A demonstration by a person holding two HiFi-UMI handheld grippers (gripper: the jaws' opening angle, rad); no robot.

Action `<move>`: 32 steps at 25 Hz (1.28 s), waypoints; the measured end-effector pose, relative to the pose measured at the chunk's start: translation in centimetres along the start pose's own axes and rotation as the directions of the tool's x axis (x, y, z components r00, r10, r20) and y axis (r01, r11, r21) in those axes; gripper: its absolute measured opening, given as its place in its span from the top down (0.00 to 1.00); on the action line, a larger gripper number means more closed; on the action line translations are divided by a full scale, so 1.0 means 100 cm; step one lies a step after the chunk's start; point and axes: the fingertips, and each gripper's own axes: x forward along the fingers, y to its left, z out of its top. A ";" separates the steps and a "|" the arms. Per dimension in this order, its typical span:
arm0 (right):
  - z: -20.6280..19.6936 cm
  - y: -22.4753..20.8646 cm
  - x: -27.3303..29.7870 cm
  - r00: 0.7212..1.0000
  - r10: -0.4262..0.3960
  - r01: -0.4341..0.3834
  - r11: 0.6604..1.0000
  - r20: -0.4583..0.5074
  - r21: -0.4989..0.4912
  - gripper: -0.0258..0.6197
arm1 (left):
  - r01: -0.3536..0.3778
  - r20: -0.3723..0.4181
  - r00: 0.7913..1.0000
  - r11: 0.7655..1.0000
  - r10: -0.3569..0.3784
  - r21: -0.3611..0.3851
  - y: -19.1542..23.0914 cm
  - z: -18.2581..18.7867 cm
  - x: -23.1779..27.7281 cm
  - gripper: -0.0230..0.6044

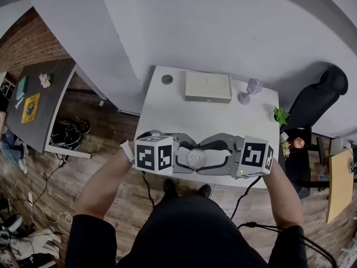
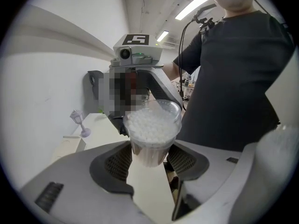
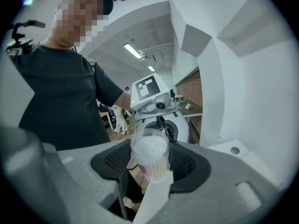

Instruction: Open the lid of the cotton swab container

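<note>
Over the near edge of the white table, the two hand-held grippers face each other with the cotton swab container between them, right in front of the person's dark-clothed body. The left gripper is clamped on the container's lower body: in the left gripper view its two dark ribbed pads press on either side of the clear tub, below the packed white swab heads. The clear lid sits on top, still in place. From the opposite side the right gripper has the same container between its jaws, and in the right gripper view its pads lie tight against the tub's sides with no gap showing. The container stands roughly upright, with the swab heads up and the sticks below. Each gripper's marker cube points up toward the head camera. Farther back on the table lie a flat white box, a small pale purple ornament just to its right, and a little green plant at the table's right edge.
</note>
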 end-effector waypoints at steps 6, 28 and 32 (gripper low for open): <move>0.000 -0.009 0.000 0.999 -0.019 0.015 0.995 0.046 0.095 0.57 | -0.005 0.002 1.000 1.000 0.005 -0.015 0.004 -0.006 0.005 0.58; 0.015 -0.068 -0.050 0.902 -0.347 0.287 0.926 0.256 0.245 0.59 | -0.076 0.037 0.996 0.993 0.080 -0.095 0.008 -0.026 0.005 0.58; 0.008 -0.083 -0.057 0.874 -0.413 0.339 0.896 0.258 0.285 0.60 | -0.083 0.046 0.995 0.992 0.088 -0.098 0.008 -0.024 0.005 0.58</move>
